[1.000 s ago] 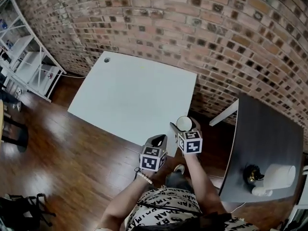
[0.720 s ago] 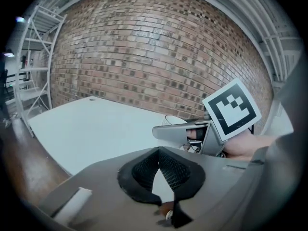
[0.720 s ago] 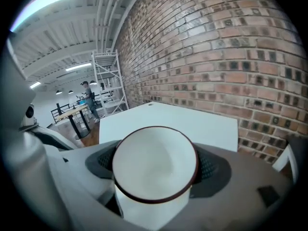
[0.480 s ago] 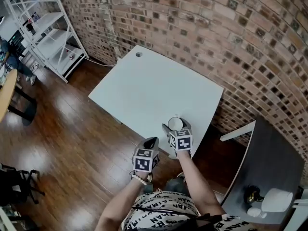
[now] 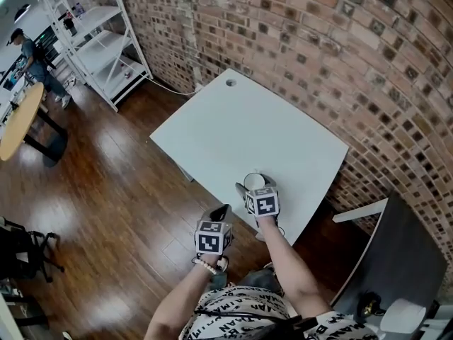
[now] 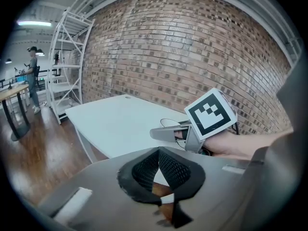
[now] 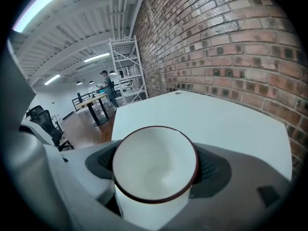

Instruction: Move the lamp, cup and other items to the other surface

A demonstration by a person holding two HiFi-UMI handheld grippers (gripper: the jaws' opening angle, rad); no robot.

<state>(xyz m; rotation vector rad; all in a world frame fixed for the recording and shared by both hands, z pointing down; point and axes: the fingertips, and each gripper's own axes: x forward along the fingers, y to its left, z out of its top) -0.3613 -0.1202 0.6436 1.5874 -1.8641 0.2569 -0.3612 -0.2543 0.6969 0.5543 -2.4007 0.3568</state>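
In the head view, the right gripper (image 5: 256,188) held a white cup (image 5: 254,181) over the near edge of the white tabletop (image 5: 233,129) at frame centre. The left gripper (image 5: 219,214) hung below it, and the lamp (image 5: 368,305) sat on the dark tabletop (image 5: 407,261) at lower right. In the left gripper view, the left gripper's (image 6: 159,153) jaws met on nothing. In the right gripper view, the jaws clamped the cup's (image 7: 154,177) wall beneath its dark rim. The cup looked rigid, light, smooth and probably chippable, so a firm, upright hold across the wall seemed right.
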